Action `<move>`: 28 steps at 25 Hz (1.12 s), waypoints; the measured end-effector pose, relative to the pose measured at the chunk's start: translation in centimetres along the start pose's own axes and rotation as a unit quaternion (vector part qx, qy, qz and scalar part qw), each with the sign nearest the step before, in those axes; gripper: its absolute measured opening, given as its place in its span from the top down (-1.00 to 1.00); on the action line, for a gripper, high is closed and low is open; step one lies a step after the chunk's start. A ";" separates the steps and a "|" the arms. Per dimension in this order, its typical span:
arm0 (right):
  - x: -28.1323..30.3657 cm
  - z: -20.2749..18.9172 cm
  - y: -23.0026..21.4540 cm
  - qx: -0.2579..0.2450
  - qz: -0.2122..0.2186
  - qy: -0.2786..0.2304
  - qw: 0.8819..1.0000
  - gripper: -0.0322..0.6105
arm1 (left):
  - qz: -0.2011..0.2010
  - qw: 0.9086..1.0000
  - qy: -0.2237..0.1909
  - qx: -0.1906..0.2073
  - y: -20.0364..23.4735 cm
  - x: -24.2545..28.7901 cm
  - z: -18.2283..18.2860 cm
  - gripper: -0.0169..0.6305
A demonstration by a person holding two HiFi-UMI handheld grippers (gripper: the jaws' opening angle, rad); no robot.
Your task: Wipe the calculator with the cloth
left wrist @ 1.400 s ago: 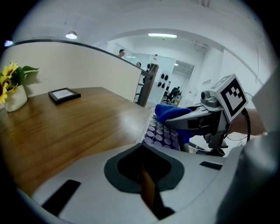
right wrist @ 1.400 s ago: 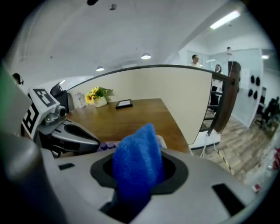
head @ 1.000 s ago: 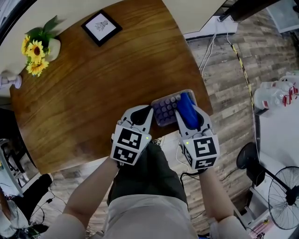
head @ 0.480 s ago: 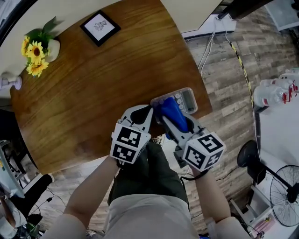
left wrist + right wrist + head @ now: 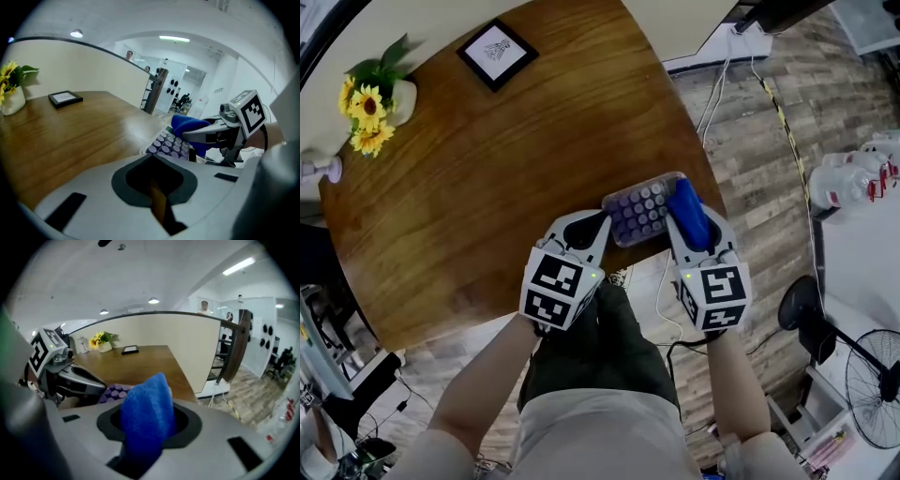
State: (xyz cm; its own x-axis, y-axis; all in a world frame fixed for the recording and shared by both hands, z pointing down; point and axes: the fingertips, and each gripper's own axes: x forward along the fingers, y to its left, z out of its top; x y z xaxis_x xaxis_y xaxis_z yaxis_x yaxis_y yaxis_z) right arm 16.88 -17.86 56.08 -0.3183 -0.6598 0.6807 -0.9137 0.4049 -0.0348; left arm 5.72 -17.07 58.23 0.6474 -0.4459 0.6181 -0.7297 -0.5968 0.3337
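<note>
Sunflowers (image 5: 361, 105) with green leaves fill a white vase (image 5: 406, 96) at the far left corner of the wooden table (image 5: 478, 178). Just below the vase, a small pale object is cut off by the frame edge and is too small to name. A black picture frame (image 5: 497, 53) lies flat further along the far edge.

Nearer the person, the left gripper (image 5: 598, 221) rests on the tabletop with its jaws brought together. Its tips sit at the near-left corner of the calculator (image 5: 639, 211). The left gripper view shows the tips meeting right at that corner, but not whether they nip the casing or only touch it.

The calculator lies flat by the table's near right edge. Its long axis runs from lower left to upper right in the head view, roughly along that edge. Rows of round purple keys show on its left part. Its right end is covered.

What covers it is the blue cloth (image 5: 686, 214), a thick fold clamped between the jaws of the right gripper (image 5: 692, 225). The fold sticks out past the jaw tips and lies on the calculator. In the right gripper view the cloth (image 5: 145, 413) fills the jaw opening and hides most of the calculator (image 5: 115, 391).

Beyond the table are plank flooring, loose cables (image 5: 717, 94), and a fan (image 5: 872, 394) cut off at the lower right.
</note>
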 end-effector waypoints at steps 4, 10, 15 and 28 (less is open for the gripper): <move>0.3 -0.1 2.0 0.003 0.007 0.000 1.000 0.42 | -0.001 1.000 0.001 -0.006 0.2 0.0 -0.1 0.94; -0.3 0.4 5.2 0.029 0.067 -0.026 0.997 0.44 | 0.002 1.000 -0.005 -0.019 0.1 -0.1 -0.1 0.94; 0.1 0.3 10.6 0.048 0.137 -0.027 0.989 0.44 | 0.000 1.000 -0.008 -0.020 0.1 -0.1 0.0 0.94; 2.4 5.7 6.3 0.055 0.151 -0.016 0.987 0.42 | -0.031 0.999 -0.021 -0.025 -0.7 -0.4 0.3 0.94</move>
State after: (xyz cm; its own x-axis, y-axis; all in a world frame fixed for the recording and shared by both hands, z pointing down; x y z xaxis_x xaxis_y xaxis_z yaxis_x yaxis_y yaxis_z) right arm 8.92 -20.50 53.26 -0.5868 -0.5399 0.6035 -0.7971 0.5162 -0.3132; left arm 6.07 -16.70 57.52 0.6997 -0.4365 0.5656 -0.6969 -0.5914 0.4057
